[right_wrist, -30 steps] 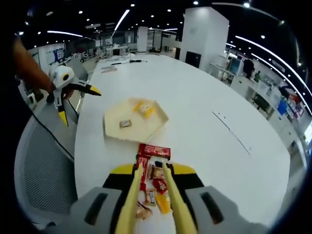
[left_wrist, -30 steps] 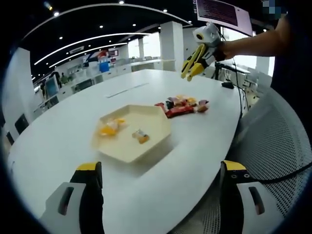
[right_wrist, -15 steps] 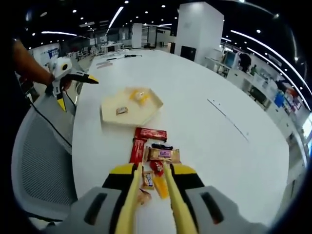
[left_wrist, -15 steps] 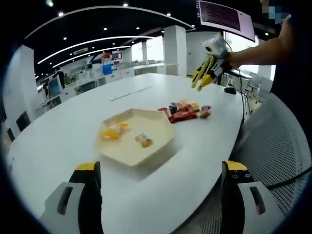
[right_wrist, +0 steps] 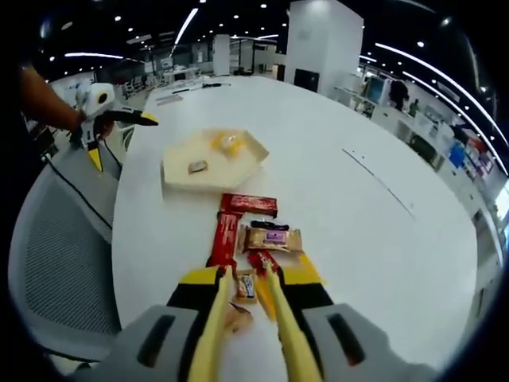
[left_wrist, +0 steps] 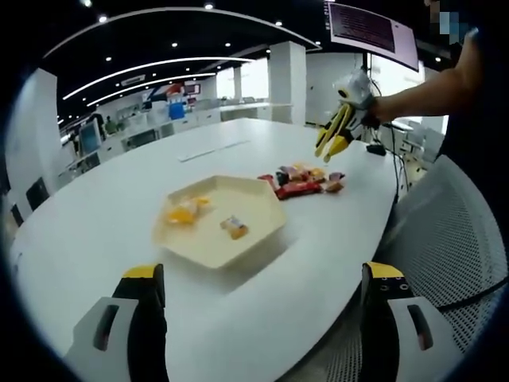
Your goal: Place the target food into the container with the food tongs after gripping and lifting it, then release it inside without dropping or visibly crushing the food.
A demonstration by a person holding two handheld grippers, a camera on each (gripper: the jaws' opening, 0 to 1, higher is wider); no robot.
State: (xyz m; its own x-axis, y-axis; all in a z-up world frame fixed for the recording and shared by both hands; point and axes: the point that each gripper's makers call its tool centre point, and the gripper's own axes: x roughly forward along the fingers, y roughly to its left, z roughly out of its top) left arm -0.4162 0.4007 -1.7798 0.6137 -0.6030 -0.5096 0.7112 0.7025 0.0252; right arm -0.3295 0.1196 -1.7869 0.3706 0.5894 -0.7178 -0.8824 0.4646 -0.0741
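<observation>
My right gripper (right_wrist: 248,280) is shut on yellow food tongs (right_wrist: 213,318). The tong tips stand slightly apart on either side of a small wrapped snack (right_wrist: 245,286) at the near end of a pile of packets (right_wrist: 262,231). I cannot tell whether the tips touch it. A cream hexagonal tray (right_wrist: 179,171) beyond the pile holds a yellow piece (right_wrist: 231,143) and a small candy (right_wrist: 197,166). In the left gripper view the tray (left_wrist: 262,208) lies mid-table, and the right gripper (left_wrist: 338,131) hangs over the snack pile (left_wrist: 302,181). My left gripper (left_wrist: 262,269) is wide open and holds nothing.
The round white table (left_wrist: 95,231) has its edge near me. A grey mesh chair (right_wrist: 56,263) stands beside it. A person's arm (left_wrist: 421,79) holds the right gripper. The left gripper (right_wrist: 119,137) hovers off the table's edge, open. Office desks fill the background.
The right gripper has come lower and closer to the snack pile, so the tong tips now flank the small wrapped snack. The left gripper has hardly moved.
</observation>
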